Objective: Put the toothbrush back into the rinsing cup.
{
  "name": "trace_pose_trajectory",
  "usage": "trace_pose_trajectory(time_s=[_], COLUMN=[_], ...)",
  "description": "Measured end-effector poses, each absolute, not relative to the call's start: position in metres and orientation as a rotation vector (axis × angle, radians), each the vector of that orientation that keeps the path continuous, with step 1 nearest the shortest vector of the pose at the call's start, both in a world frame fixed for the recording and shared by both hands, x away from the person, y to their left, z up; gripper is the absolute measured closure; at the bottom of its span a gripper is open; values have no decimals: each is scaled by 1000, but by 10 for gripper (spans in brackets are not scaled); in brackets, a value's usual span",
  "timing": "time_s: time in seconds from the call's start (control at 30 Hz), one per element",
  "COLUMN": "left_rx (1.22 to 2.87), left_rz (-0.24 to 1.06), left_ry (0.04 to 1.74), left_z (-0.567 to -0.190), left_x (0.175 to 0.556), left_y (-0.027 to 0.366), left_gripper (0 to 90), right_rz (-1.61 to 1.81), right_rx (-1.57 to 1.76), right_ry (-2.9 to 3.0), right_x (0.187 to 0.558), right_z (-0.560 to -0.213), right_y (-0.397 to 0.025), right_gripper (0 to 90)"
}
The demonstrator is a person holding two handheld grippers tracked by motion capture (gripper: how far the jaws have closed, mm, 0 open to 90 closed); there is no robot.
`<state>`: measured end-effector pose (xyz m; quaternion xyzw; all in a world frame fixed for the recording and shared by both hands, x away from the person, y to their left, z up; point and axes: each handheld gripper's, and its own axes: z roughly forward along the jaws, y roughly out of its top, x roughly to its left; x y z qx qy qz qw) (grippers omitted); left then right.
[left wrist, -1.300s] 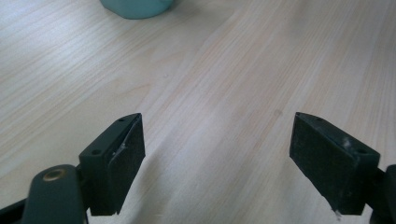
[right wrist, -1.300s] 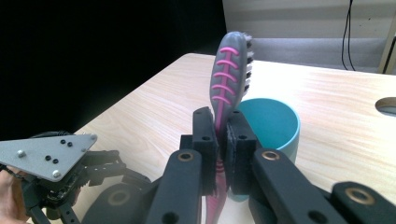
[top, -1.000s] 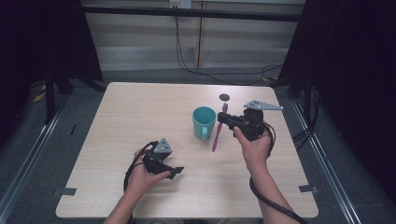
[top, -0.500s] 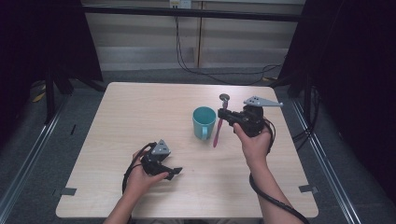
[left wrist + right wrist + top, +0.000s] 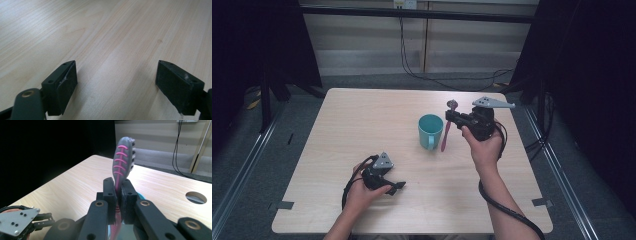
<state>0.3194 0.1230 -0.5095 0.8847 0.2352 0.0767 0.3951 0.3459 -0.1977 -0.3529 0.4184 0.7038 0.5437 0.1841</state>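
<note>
High view: right gripper (image 5: pixel 452 119) clamps a pink toothbrush (image 5: pixel 446 135) upright beside the teal mug (image 5: pixel 430 130). Light, stiff, likely slippery; grip mid-handle. Left gripper (image 5: pixel 398 186) rests open on the table (image 5: pixel 337 125).

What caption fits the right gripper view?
Right gripper clamps a pink-and-grey toothbrush, head up, over the wooden table.

Even overhead light, dark surroundings

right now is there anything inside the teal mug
In the high view the mug looks empty: teal inner wall and nothing sticking out. Its bottom is partly hidden by the near rim. The toothbrush hangs beside it, clamped in the right gripper.
</note>
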Motion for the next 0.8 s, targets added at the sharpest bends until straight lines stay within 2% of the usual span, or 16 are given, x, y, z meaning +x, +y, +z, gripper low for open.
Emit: trace_pose_trajectory(time_s=[0.8], left_rx=[2260], left_rz=[233], left_ry=[608], left_z=[-510], left_x=[314], left_y=[121], left_gripper=[148], right_rz=[1524], right_rx=[1158], right_ry=[1949], right_x=[353], right_z=[-336], right_y=[-200], right_gripper=[846])
